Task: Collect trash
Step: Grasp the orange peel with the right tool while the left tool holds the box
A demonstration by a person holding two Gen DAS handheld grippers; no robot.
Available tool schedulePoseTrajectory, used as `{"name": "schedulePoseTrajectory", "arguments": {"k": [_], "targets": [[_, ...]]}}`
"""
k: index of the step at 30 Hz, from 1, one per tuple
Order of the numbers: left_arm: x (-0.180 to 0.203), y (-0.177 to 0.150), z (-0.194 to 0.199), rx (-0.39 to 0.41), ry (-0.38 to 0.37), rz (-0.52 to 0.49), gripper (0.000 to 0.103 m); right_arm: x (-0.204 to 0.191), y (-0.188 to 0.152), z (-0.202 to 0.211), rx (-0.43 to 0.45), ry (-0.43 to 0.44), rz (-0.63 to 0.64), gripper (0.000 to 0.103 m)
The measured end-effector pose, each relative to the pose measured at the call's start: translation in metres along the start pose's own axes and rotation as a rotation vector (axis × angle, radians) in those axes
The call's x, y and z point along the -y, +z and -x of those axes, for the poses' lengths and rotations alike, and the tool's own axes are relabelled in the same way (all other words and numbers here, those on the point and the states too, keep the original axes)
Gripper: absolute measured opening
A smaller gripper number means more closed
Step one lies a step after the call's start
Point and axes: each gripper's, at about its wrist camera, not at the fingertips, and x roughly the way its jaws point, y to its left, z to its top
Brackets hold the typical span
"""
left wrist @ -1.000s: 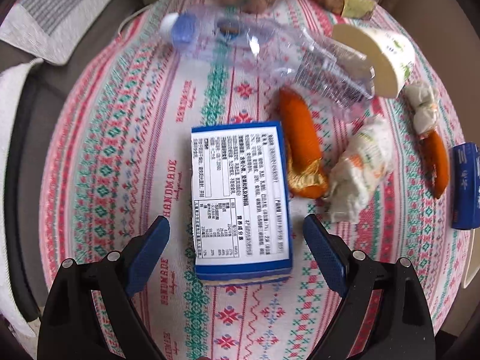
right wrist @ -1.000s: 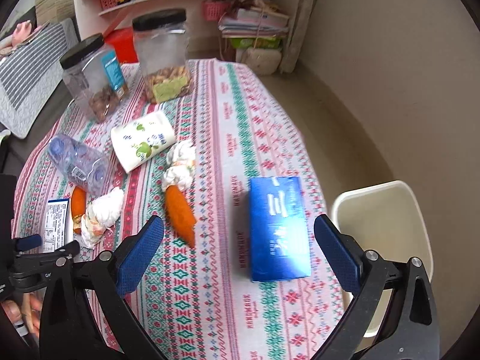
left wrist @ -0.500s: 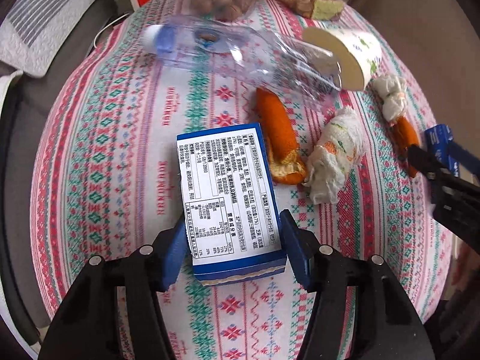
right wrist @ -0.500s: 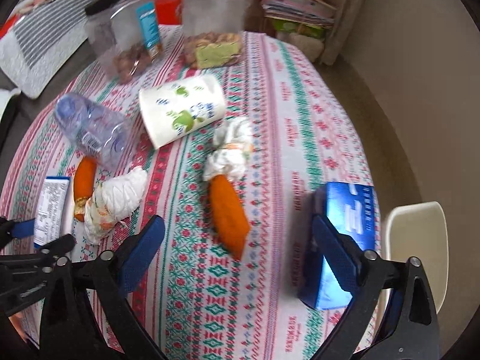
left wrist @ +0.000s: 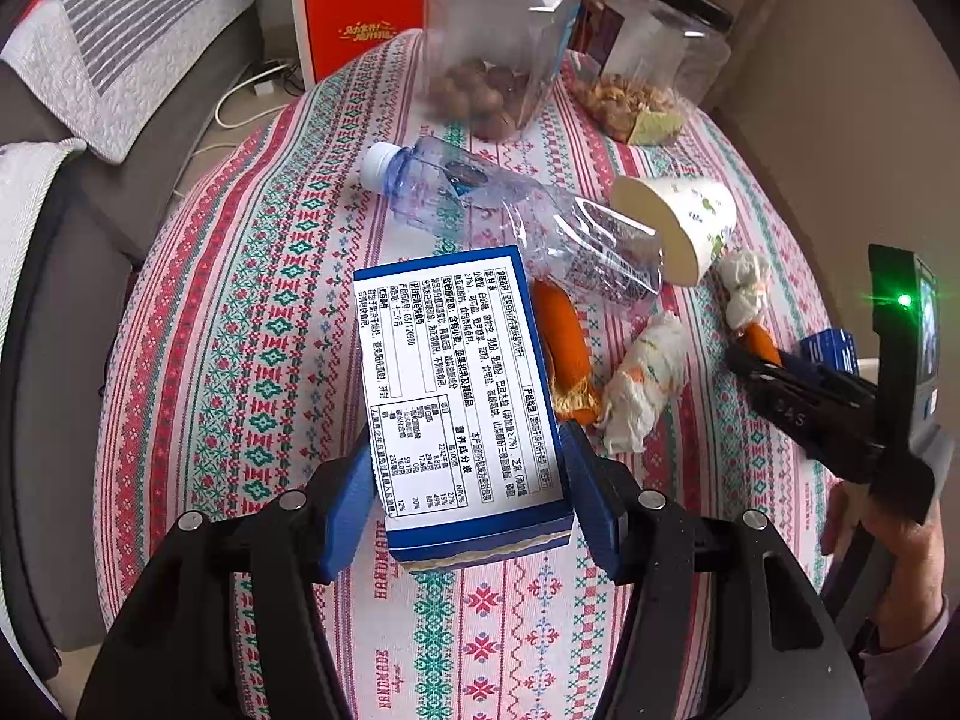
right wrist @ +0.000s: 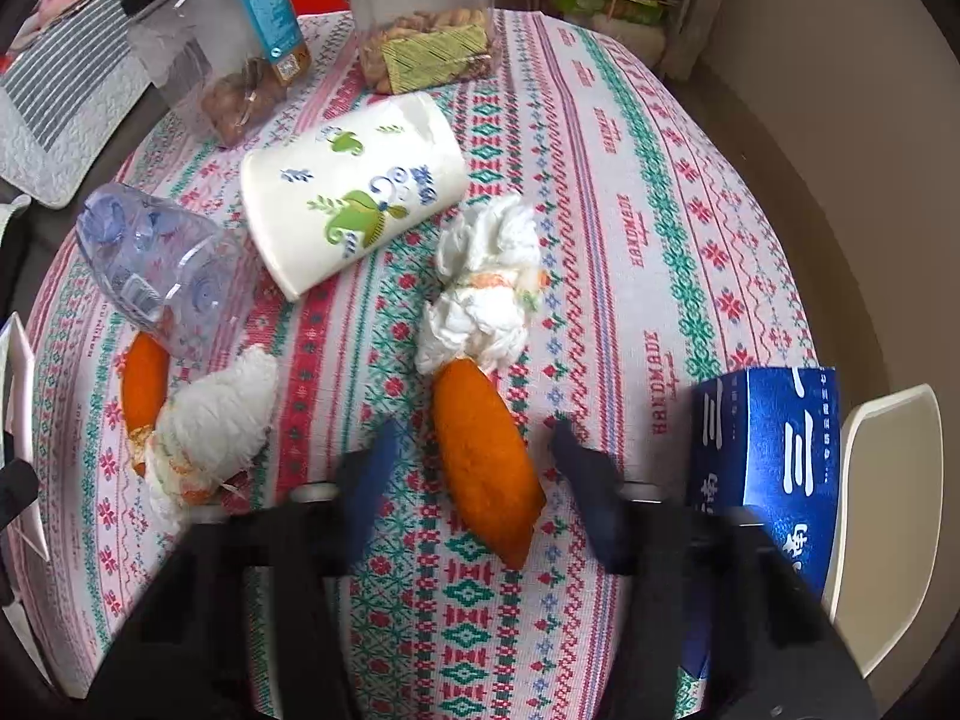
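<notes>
Tablecloth, box btwn left claw pads

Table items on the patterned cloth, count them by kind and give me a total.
Blue cardboard boxes: 2
Orange peel pieces: 2
Crumpled white tissue wads: 2
Clear crushed plastic bottle: 1
White paper cup lying on its side: 1
Clear plastic snack jars: 2
Total: 10

Both wrist views look down, close — sharing tablecloth.
</notes>
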Motion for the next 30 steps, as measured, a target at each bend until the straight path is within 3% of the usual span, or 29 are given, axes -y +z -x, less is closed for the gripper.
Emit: {"name": "schedulePoseTrajectory", "arguments": {"k": [5,18,30], "targets": [[-0.010,0.013,-0.001,0.043,0.004,0.029,0.058,-0.006,0.000,0.017,0.017,0.053,-0.003,0.020],[-0.006,0.018,0.027,0.169,0.005,0.059,0.058,-0.031,-0.011,0.102,0.223,0.165,0.105,0.020],[0.019,0.020,0.036,0.220,0.001,0.045,0.058,-0.014,-0.018,0.125,0.302,0.146,0.091,0.020]]}}
